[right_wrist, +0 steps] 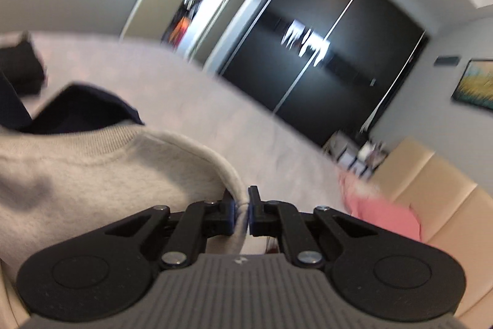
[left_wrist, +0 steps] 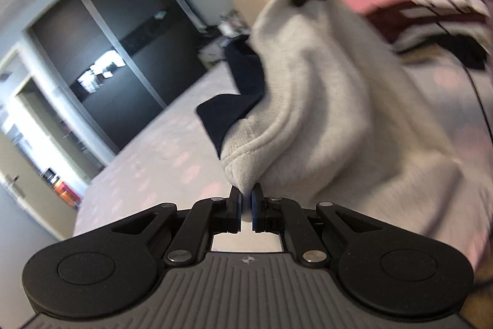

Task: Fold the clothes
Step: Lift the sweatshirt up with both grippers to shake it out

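Your left gripper (left_wrist: 246,196) is clamped on a corner of the grey sweatshirt (left_wrist: 323,100); your right gripper (right_wrist: 242,208) pinches its ribbed edge (right_wrist: 228,171); the sweatshirt hangs over the bed (left_wrist: 160,156); a navy garment (left_wrist: 234,110) lies at ten o'clock behind it; the pink cloth (right_wrist: 382,215) at three o'clock is blurred, perhaps a pillow.

A pale grey sweatshirt (left_wrist: 332,100) of thick knitted cloth is seen, its face matt and slightly fuzzy, with a ribbed hem. A navy garment (left_wrist: 237,100) of smooth, matt cloth is shown behind it. The bedcover (left_wrist: 160,162) is soft, matt fabric with faint pink spots. The left gripper (left_wrist: 246,199) is made of matt black plastic with shiny metal rivets and a ribbed grey housing. The wardrobe doors (right_wrist: 323,57) are dark and glossy, with reflections
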`<state>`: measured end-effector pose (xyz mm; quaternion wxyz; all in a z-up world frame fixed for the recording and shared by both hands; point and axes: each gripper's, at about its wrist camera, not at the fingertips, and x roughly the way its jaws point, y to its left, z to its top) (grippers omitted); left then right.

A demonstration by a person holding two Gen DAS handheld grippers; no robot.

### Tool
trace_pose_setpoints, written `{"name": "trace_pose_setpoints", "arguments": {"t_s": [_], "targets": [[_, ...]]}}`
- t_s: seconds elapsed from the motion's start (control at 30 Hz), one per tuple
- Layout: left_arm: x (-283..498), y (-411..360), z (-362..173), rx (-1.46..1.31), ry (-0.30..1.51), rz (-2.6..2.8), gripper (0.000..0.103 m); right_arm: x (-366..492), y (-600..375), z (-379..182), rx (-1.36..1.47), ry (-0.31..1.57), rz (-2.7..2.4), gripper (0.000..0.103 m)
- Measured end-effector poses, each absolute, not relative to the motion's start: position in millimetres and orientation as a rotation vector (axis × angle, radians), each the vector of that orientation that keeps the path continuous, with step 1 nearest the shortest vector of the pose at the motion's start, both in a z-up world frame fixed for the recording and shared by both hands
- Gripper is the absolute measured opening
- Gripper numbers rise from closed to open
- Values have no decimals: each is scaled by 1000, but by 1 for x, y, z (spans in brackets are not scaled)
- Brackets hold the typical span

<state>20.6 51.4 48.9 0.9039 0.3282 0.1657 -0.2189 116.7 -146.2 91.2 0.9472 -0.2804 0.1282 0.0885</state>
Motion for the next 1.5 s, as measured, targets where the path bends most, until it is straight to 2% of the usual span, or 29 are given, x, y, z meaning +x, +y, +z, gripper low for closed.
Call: {"name": "trace_pose_setpoints", "arguments": {"t_s": [0.2,0.4,0.7,0.97,1.17,1.33,1.5], "targets": [[27,70,149,668,203,-329,4,80,-139,178,-558,39,178,9],[-2,73,251,685,14,-229,4,34,-146,258,-505,-154,156,9],[-83,53,331,745,-183,-164,4,-58,-162,331,-475,-368,126,9],[-151,34,351,788,-258,-138,4,-145,-182,350,-445,-534,73,9],[-174,30,350,763,-257,-151,4,-171,-189,351,-421,-547,64,9],[-152,31,334,766,-202,-172,4,-146,-190,338,-407,-476,62,9],[-76,32,284,737,-23,-259,4,-94,-187,304,-395,-307,89,9]]}}
